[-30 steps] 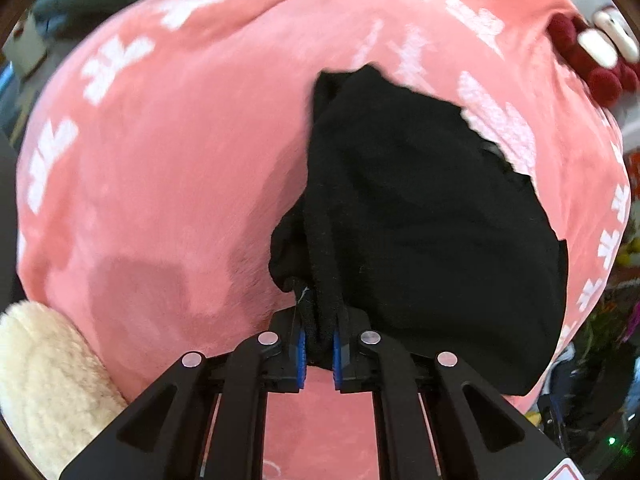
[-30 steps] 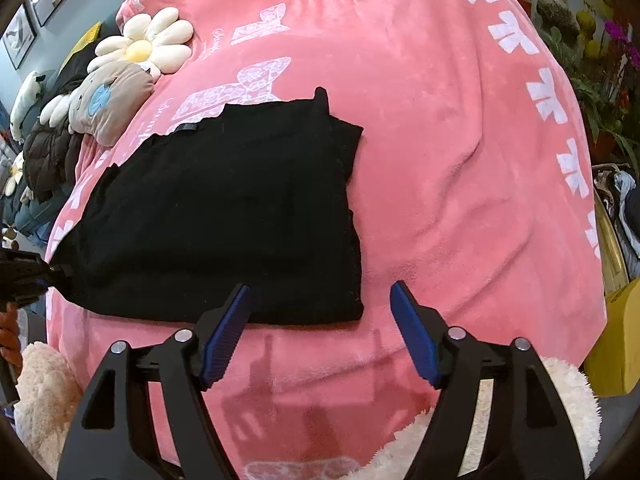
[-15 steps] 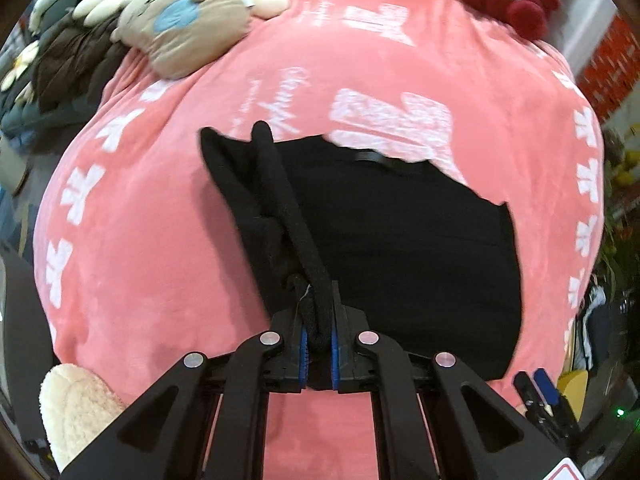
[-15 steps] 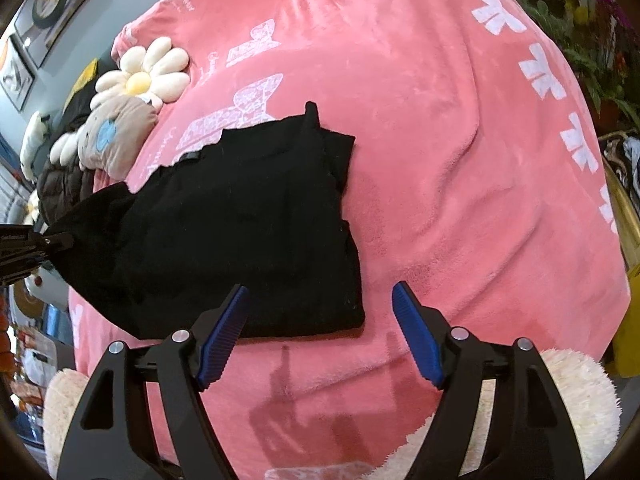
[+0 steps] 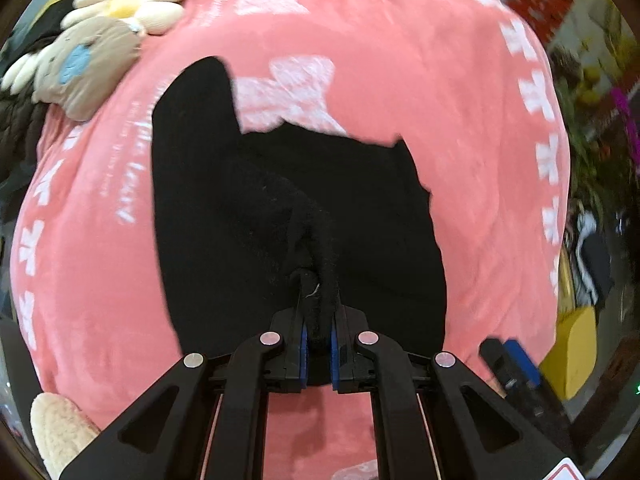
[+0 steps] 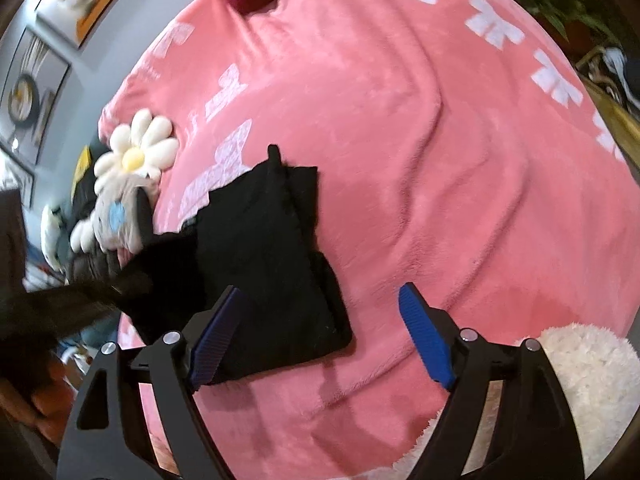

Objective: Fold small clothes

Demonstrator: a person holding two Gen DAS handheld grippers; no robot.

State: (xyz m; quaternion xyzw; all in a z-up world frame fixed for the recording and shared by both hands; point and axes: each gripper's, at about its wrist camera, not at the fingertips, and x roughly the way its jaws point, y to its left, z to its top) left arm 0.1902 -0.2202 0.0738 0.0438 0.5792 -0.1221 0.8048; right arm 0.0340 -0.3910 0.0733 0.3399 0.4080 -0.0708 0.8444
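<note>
Where the black garment (image 5: pixel 280 208) lay stretched out wide across the pink blanket (image 5: pixel 420 60) a second ago, it now reads narrower in the right wrist view, its left side lifted and carried over toward the rest of the cloth. In the left wrist view the blanket has swung round since the earlier frames: the daisy cushion (image 5: pixel 132 0) and the grey plush (image 5: pixel 86 70), out of sight a second ago, sit at the upper left. The left gripper (image 5: pixel 318 344) stays clenched on a bunched ridge of the black cloth, which rises from the blanket to the blue pads. The right gripper (image 6: pixel 320 344) hovers over the garment's near right corner, its jaws opening wider than before, with only part of that corner and bare blanket showing between them; the pads touch nothing.

Both views are smeared by motion. At the left of the right wrist view the left gripper is only a dark blur, so the lifted edge there is hard to trace. The folds inside the black cloth barely show. A white fluffy cushion (image 6: pixel 592 380) is cut off at the lower right, behind the right finger.
</note>
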